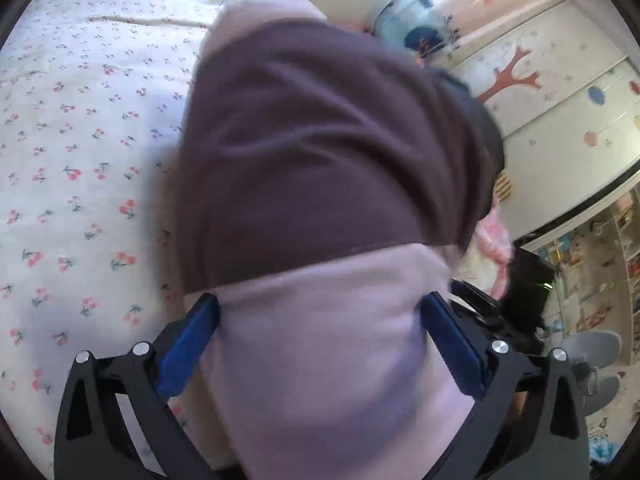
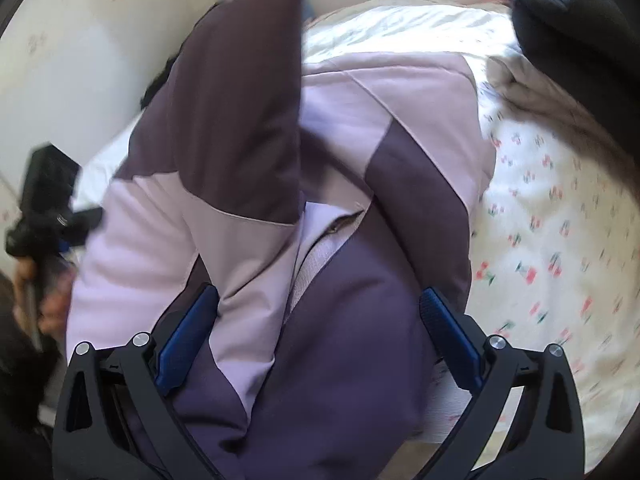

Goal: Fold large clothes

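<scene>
Where the garment (image 2: 320,184) lies heaped on the bed (image 1: 60,160), it shows as a large soft piece in two tones, pale lilac panels sewn to dark plum ones along straight seams, the cloth smooth and matte with rounded, puffy folds. One plum panel stands up in a tall pointed flap toward the far edge of the bed in the right wrist view, and a strip of ribbed pale trim runs down the middle of the heap. The left gripper (image 1: 320,320) has its blue ribbed fingers (image 1: 192,344) spread wide, with a lilac fold bulging up between them; motion blur hides whether the pads touch the cloth, but they do not pinch it. The right gripper (image 2: 320,312) is likewise spread wide over the plum and lilac cloth, which fills the gap without being squeezed. A hand (image 2: 44,304) on the left gripper's handle shows at the left edge of the right wrist view. Under the garment the sheet (image 2: 560,240) is white with small red cherry prints, lying flat and bare toward the near and side edges of the bed. A grey crumpled cloth (image 2: 532,84) sits near the bed's far corner, beside a dark rounded shape (image 2: 560,12). Past the bed's far edge stands a cupboard (image 1: 540,92) with a painted tree.
</scene>
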`<move>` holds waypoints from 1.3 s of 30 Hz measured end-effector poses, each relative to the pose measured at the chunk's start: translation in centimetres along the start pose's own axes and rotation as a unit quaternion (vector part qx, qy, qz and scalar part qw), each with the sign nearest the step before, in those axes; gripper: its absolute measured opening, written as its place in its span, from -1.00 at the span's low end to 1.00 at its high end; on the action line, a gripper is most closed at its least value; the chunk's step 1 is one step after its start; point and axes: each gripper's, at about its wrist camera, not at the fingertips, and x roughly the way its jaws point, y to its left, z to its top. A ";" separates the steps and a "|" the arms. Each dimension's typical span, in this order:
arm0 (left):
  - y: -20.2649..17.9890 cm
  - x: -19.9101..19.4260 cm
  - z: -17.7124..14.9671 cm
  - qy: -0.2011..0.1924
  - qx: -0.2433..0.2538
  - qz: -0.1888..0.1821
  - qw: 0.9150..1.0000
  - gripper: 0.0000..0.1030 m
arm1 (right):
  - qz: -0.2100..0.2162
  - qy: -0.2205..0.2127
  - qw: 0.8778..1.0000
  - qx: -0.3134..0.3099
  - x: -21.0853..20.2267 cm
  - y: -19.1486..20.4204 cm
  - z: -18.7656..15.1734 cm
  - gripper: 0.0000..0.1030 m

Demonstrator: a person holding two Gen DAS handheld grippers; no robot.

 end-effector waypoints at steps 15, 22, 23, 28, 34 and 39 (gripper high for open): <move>1.8 -13.8 2.3 -0.155 0.133 0.196 0.959 0.65 | 0.143 -0.055 0.985 -0.073 11.2 16.1 6.1 0.89; 3.1 -9.2 -1.2 -0.124 0.192 0.257 0.939 0.65 | 0.066 0.040 0.990 -0.121 10.6 17.1 3.9 0.86; 3.2 -9.2 -0.8 -0.124 0.188 0.257 0.940 0.65 | 0.051 0.043 0.989 -0.128 9.8 17.2 4.7 0.86; 3.2 -9.1 -0.2 -0.124 0.176 0.236 0.947 0.65 | 0.028 -0.037 0.990 -0.132 6.9 19.9 9.6 0.86; 3.3 -12.6 0.2 -0.129 0.158 0.172 0.964 0.65 | -0.004 0.027 0.997 -0.067 14.6 16.7 9.8 0.87; 8.5 -12.1 2.7 -0.096 0.073 0.118 0.986 0.66 | 0.008 0.012 1.000 -0.021 14.5 14.4 6.4 0.87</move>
